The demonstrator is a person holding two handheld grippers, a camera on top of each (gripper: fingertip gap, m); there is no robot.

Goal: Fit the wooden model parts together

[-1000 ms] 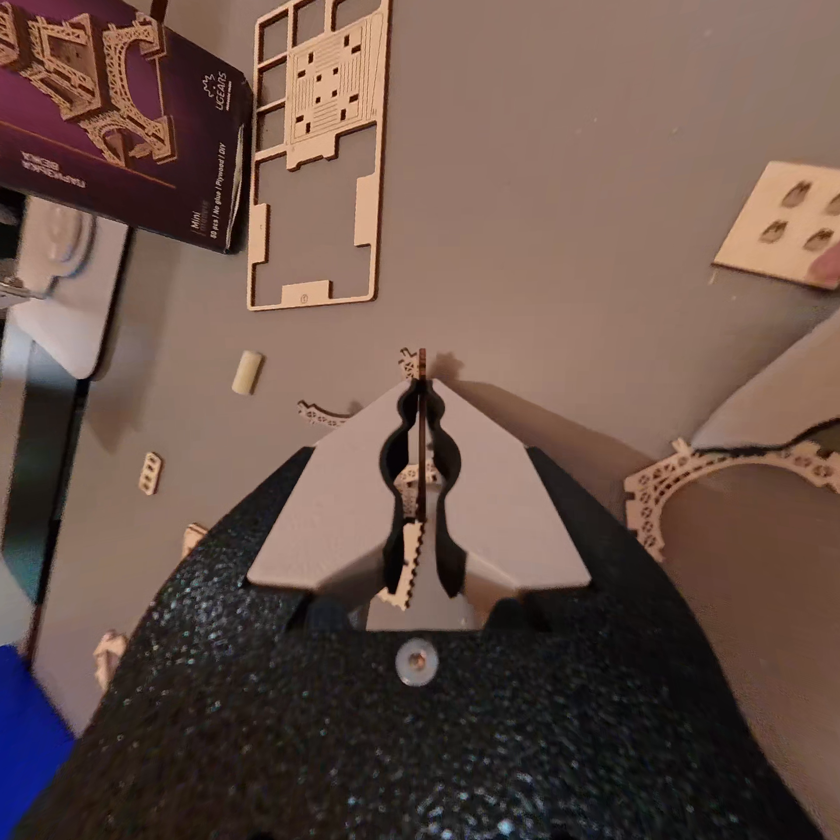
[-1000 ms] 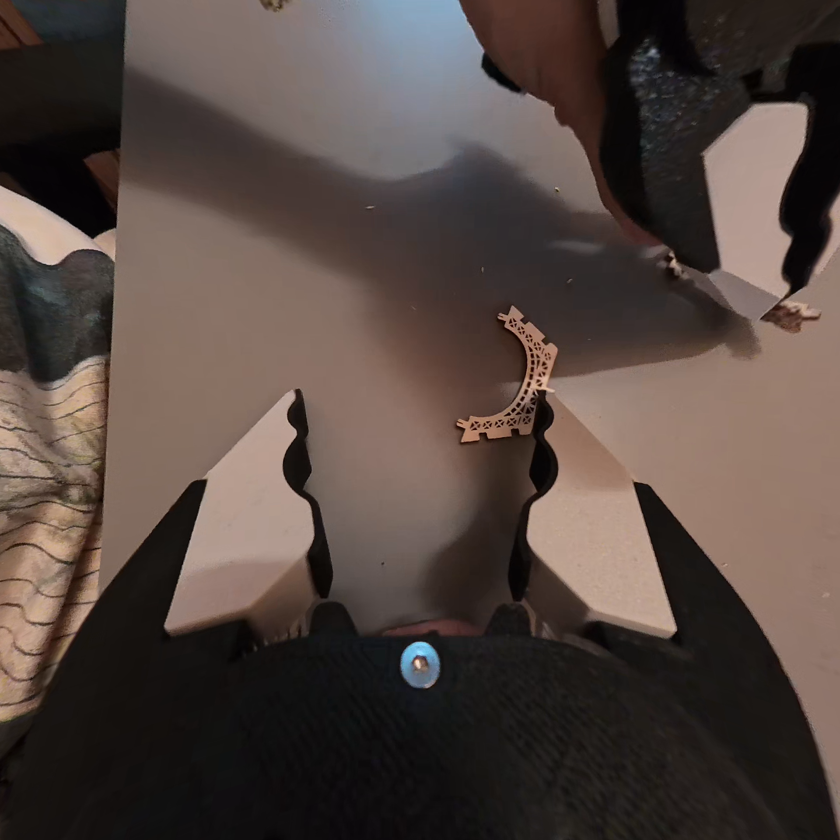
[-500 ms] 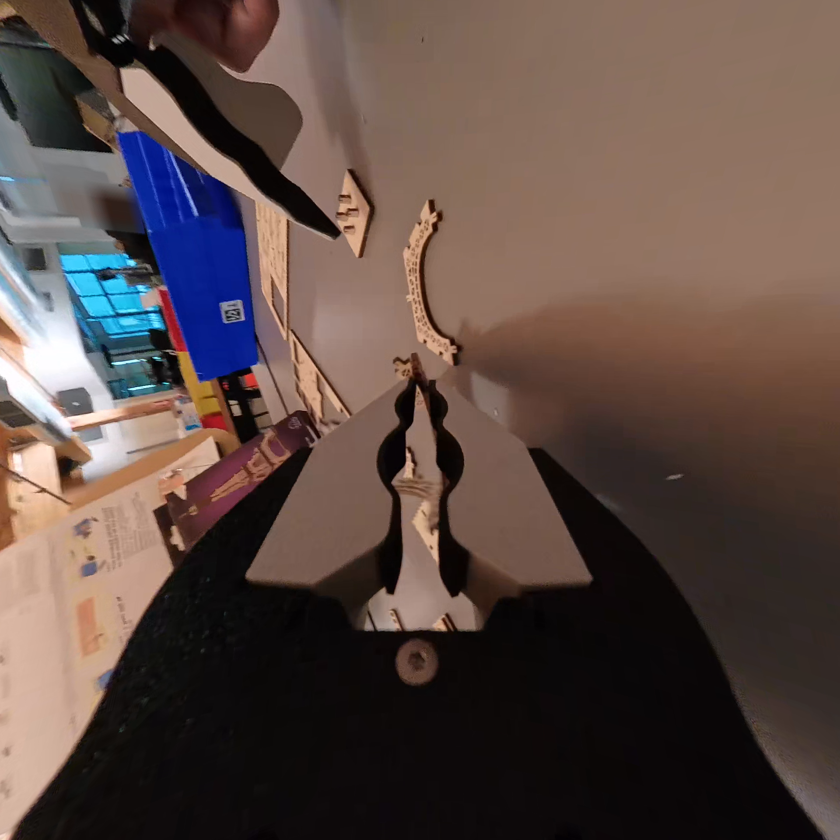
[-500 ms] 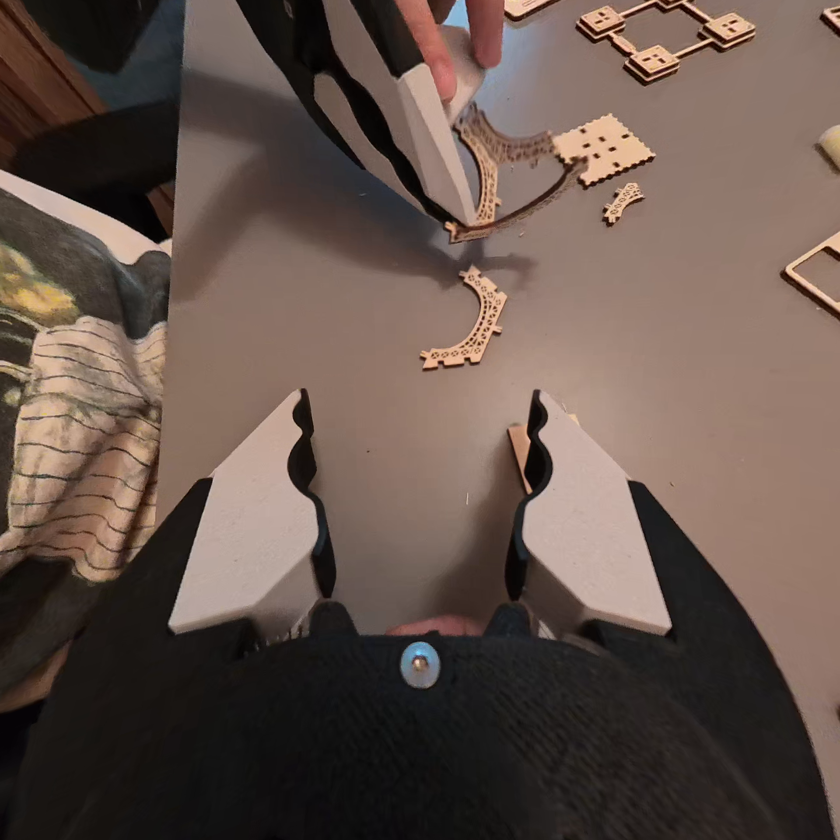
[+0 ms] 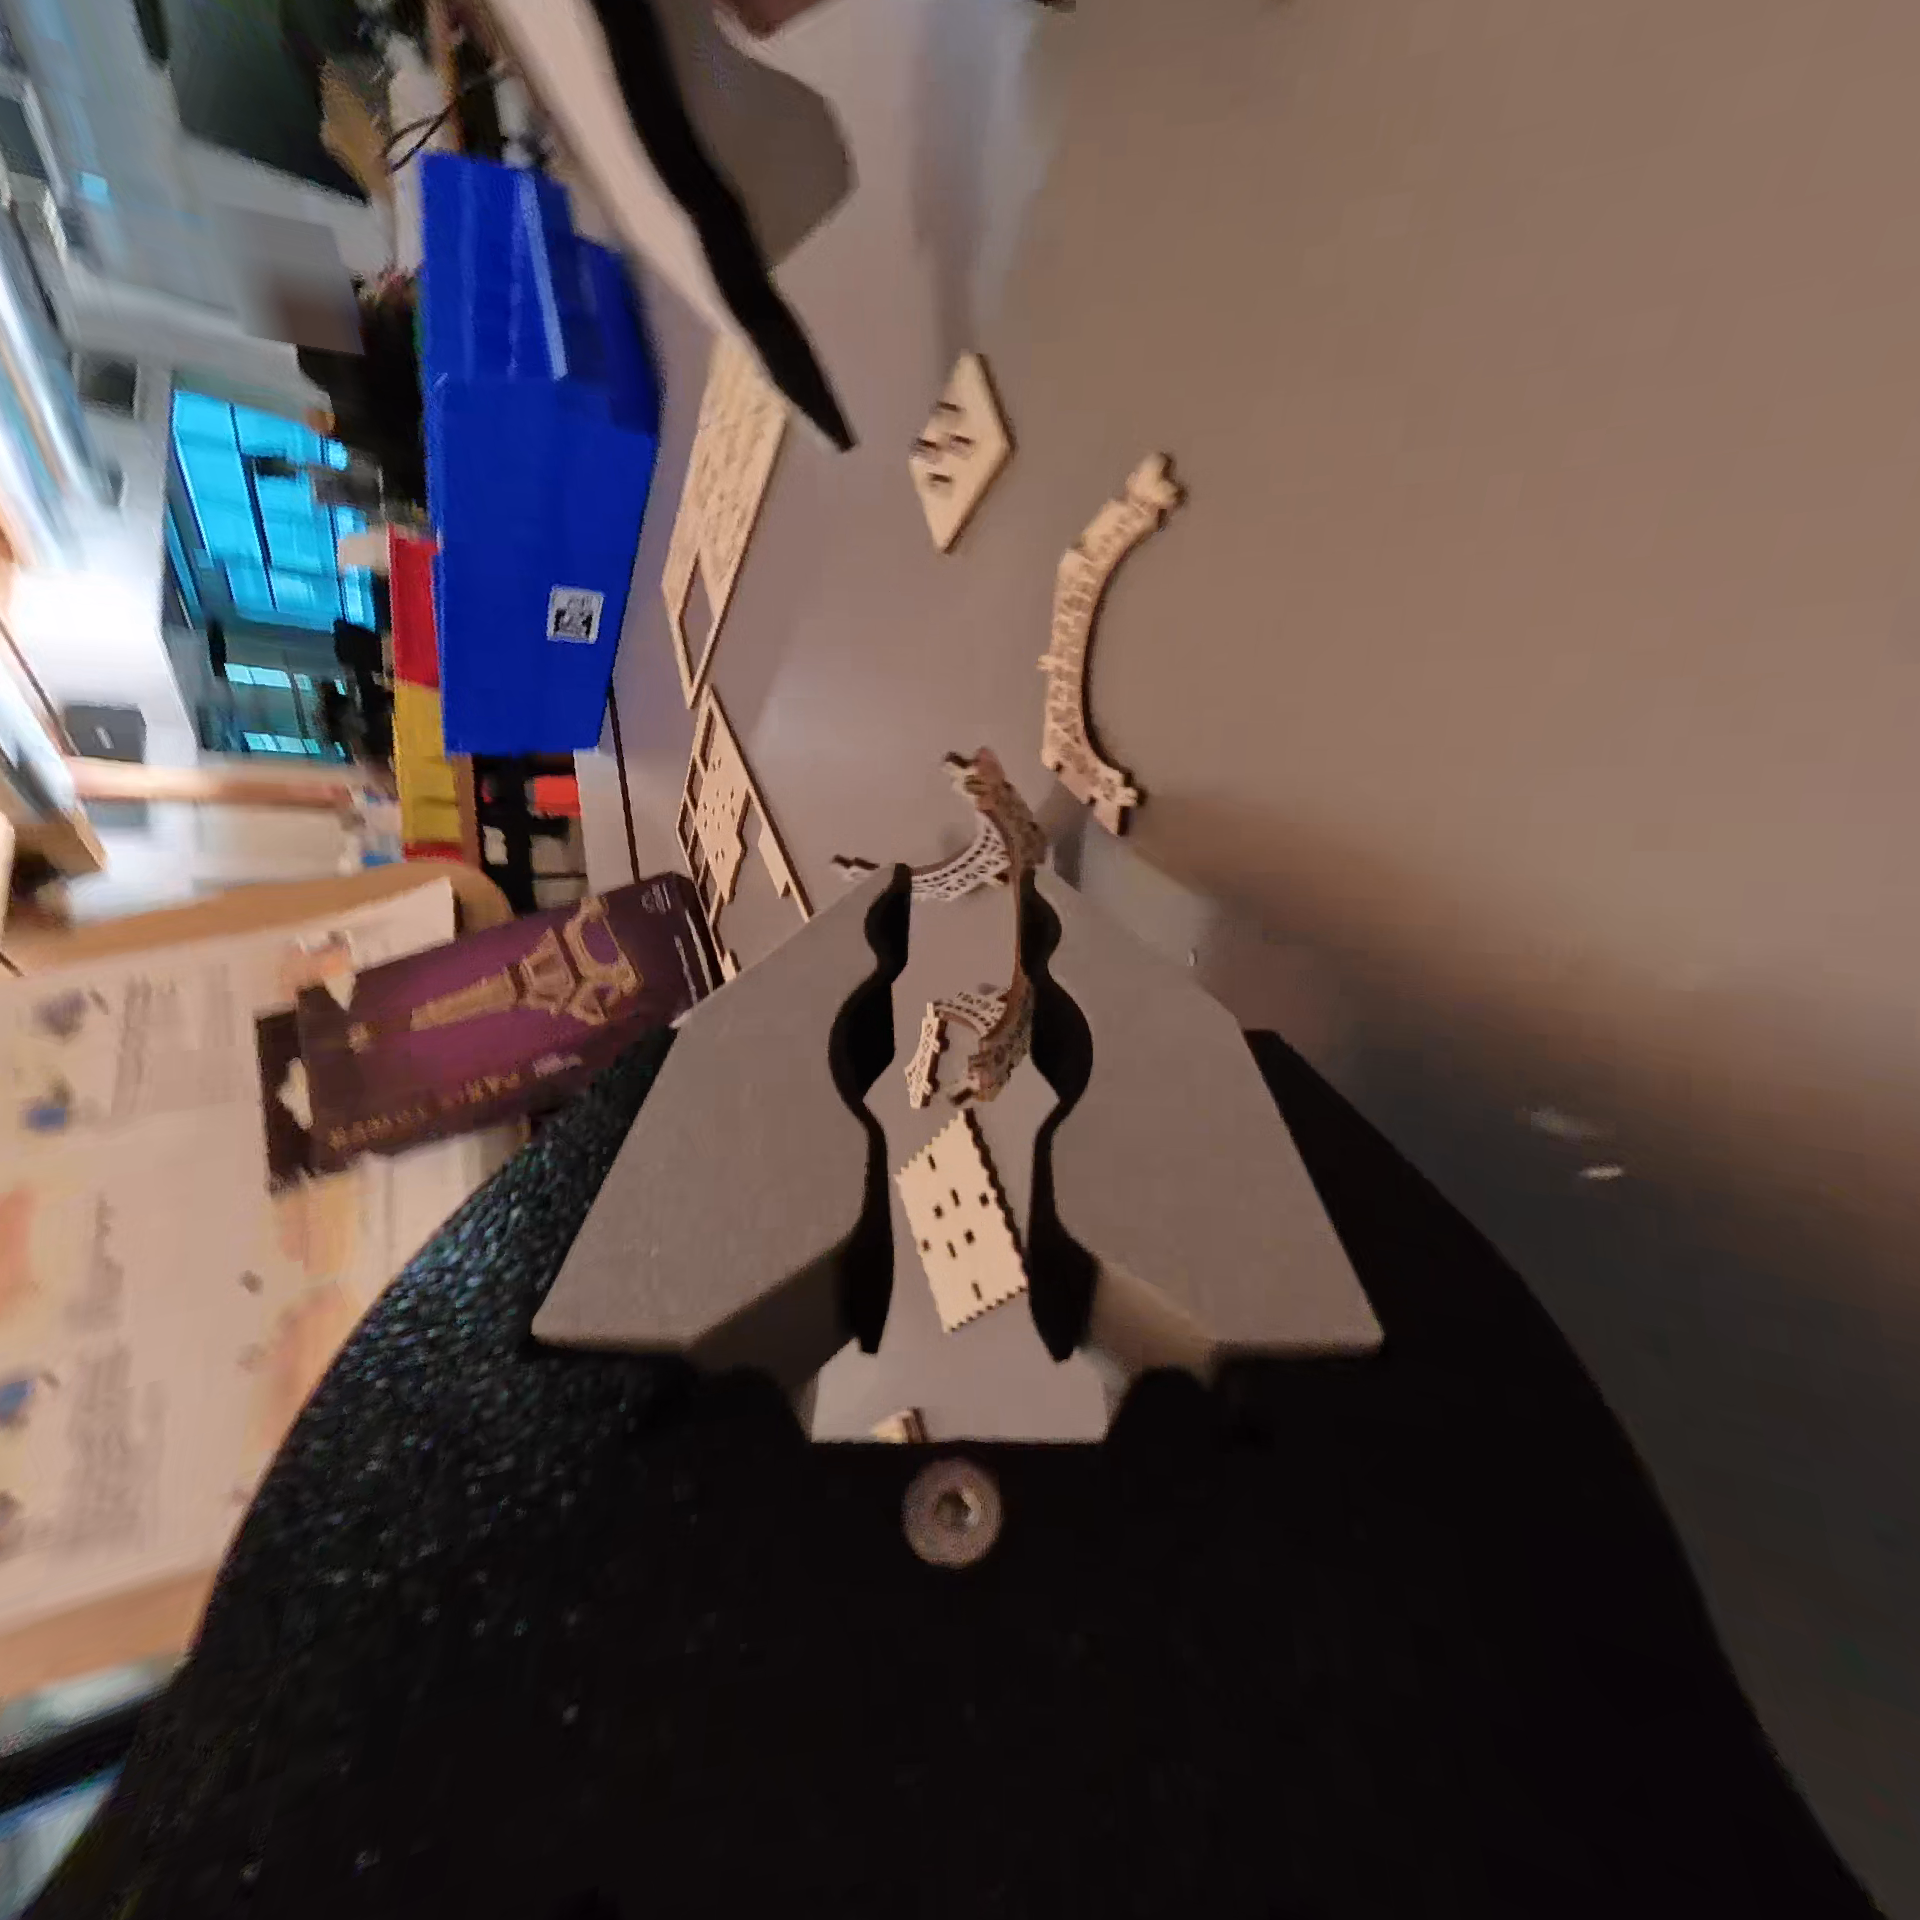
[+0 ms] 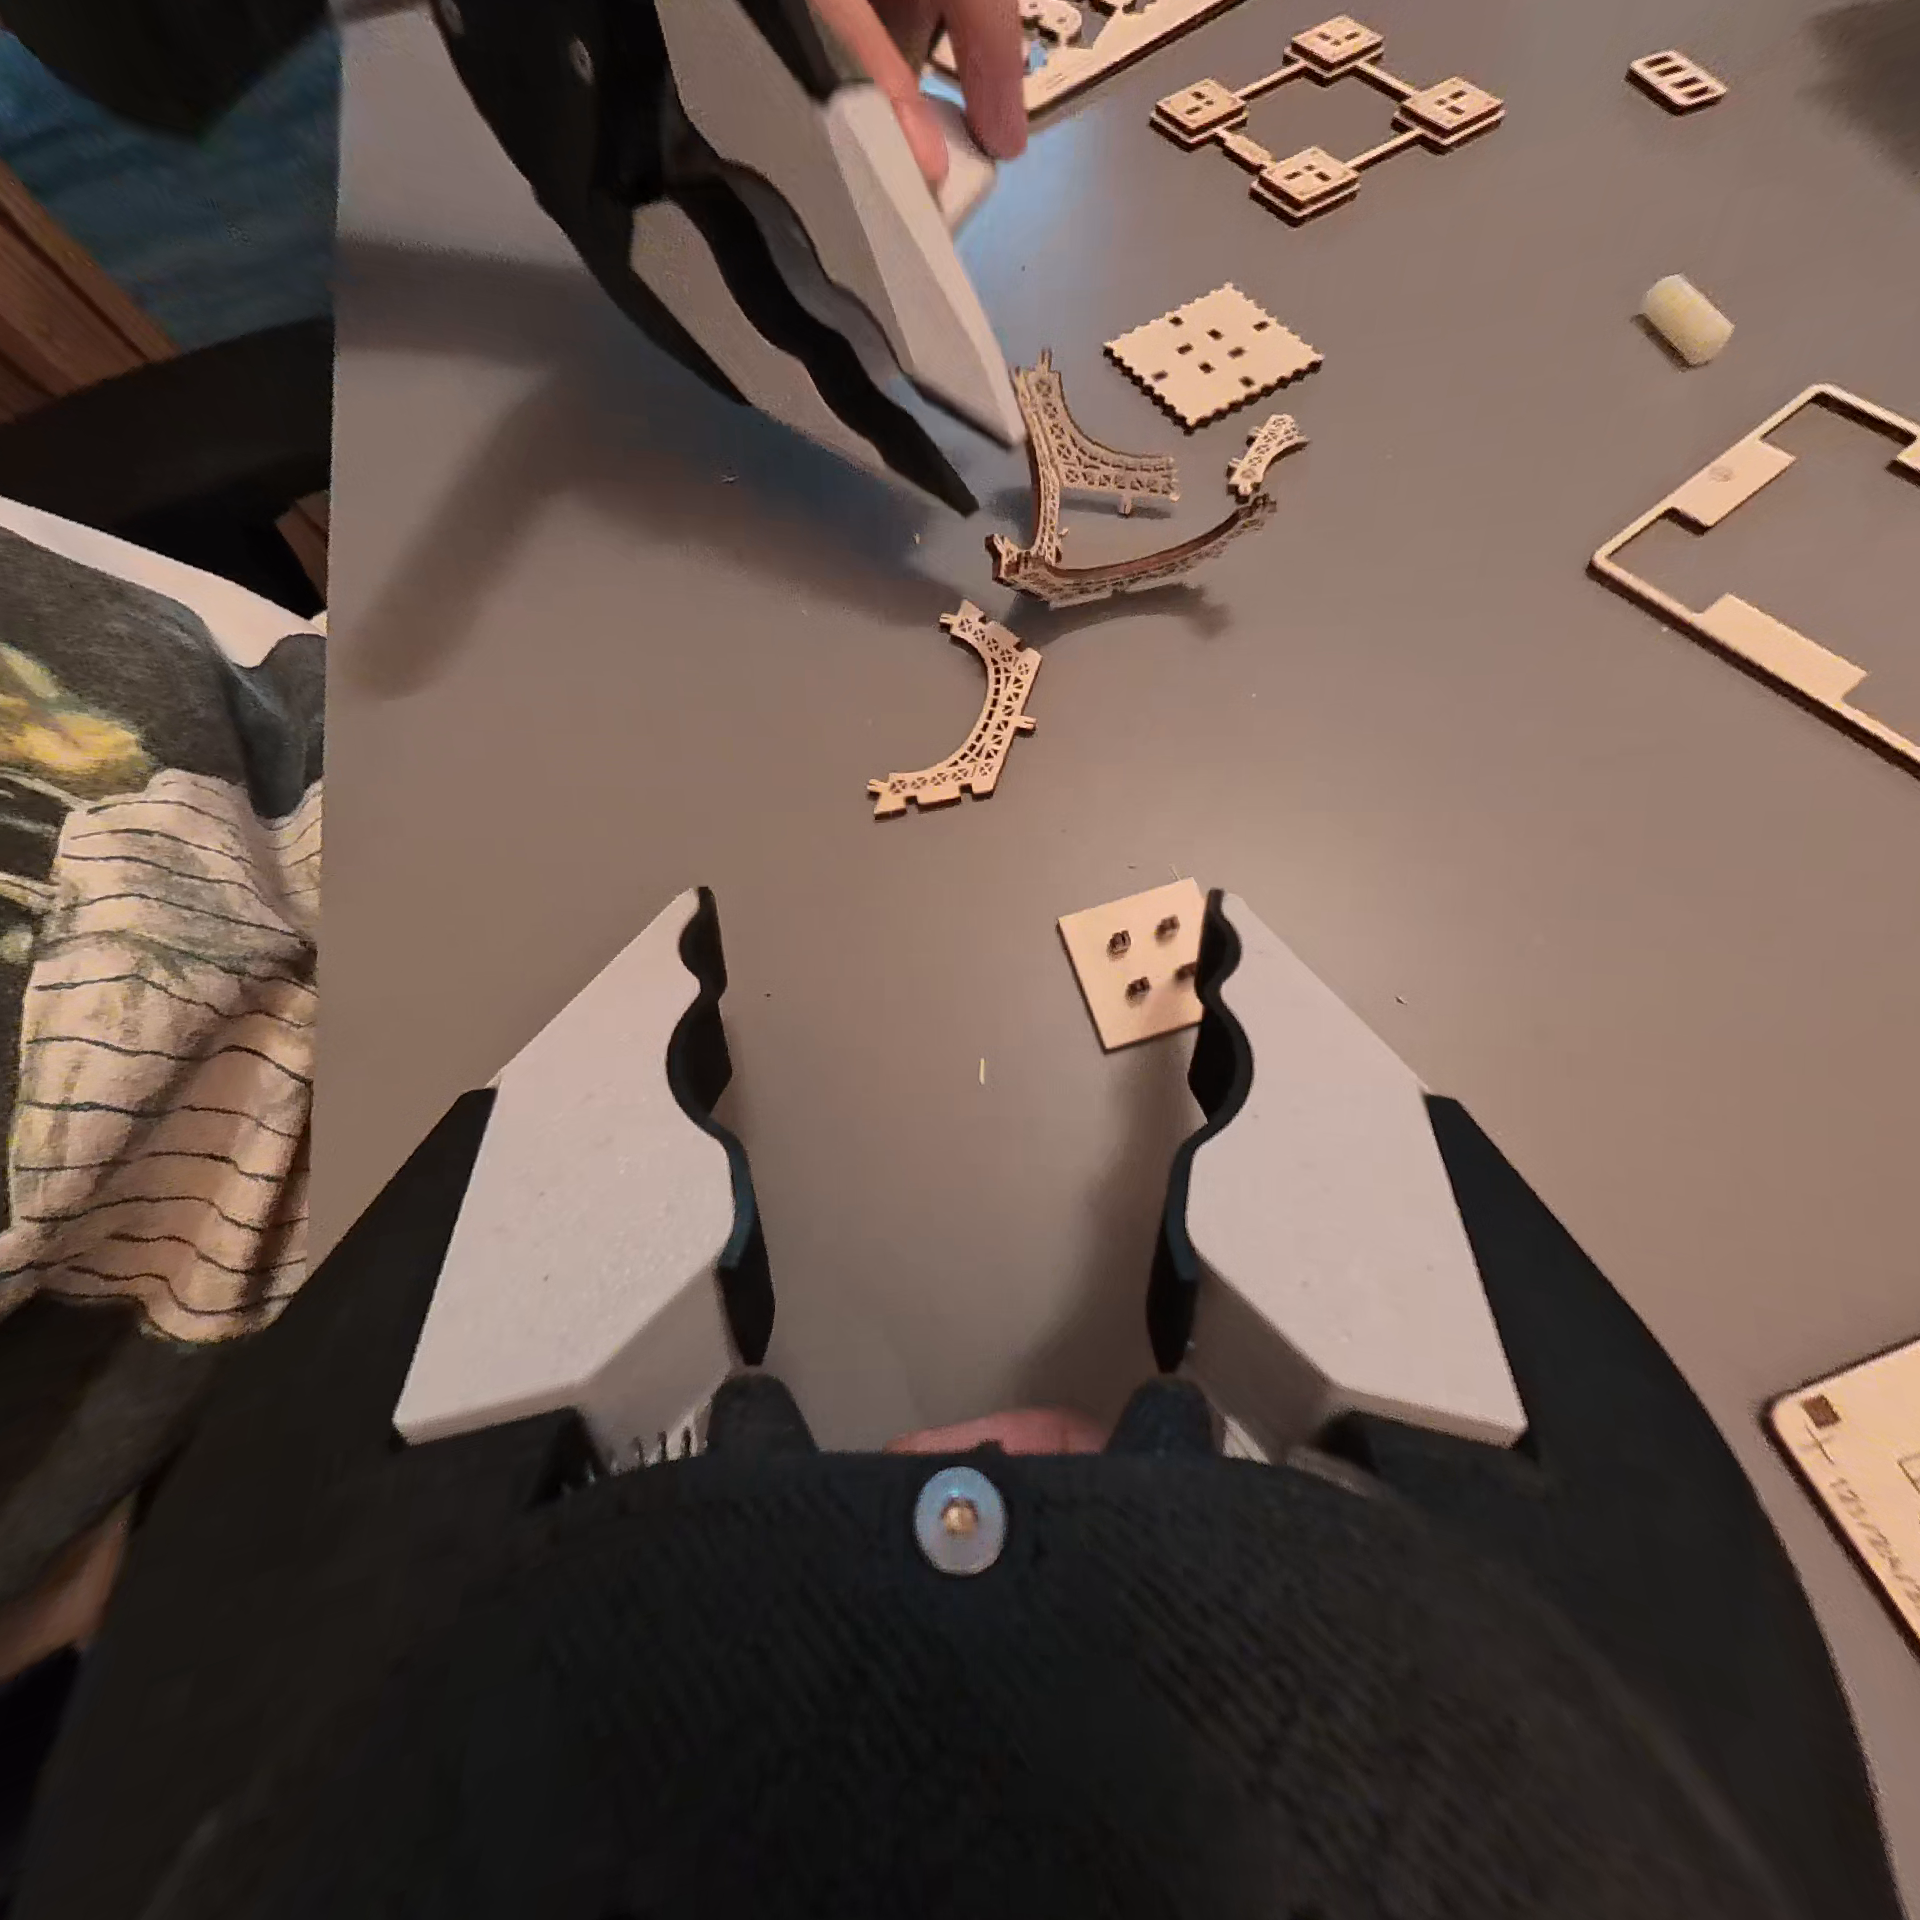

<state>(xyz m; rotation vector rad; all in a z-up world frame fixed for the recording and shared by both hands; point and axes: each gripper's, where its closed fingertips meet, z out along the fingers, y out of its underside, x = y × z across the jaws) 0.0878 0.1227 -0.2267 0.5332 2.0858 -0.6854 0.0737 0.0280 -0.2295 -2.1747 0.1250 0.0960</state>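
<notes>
Pale laser-cut plywood all over the grey tabletop (image 6: pixel 1351 831). Toward the left edge, about mid-length: two lattice arches (image 6: pixel 1081 520) joined at one corner, one lying low on its edge, the other leaning upright from the joint. Propped rather than locked, by the look of it.

Just above, the left gripper (image 6: pixel 982 468), jaws parted, grey tip at the leaning arch's top end; touching or just off, impossible to tell. Clamped on nothing; probably there to steady the pair while the joint settles.

Nearer the camera, flat on the tabletop and just beside the joint: a third loose arch (image 6: pixel 977 717), likely next in line. Right gripper (image 6: pixel 956 914) spread wide and empty, hovering low over the tabletop, a small square plate with four slots (image 6: pixel 1132 977) just beside its right finger.

Farther back: a toothed square plate (image 6: pixel 1210 353) and a short curved strip (image 6: pixel 1262 452), both close to the arches, presumably kept within reach. Toward the right edge, an emptied sheet frame (image 6: pixel 1766 582), well apart.

Calls for a light touch next: thin lattice, easy to topple or snap.
</notes>
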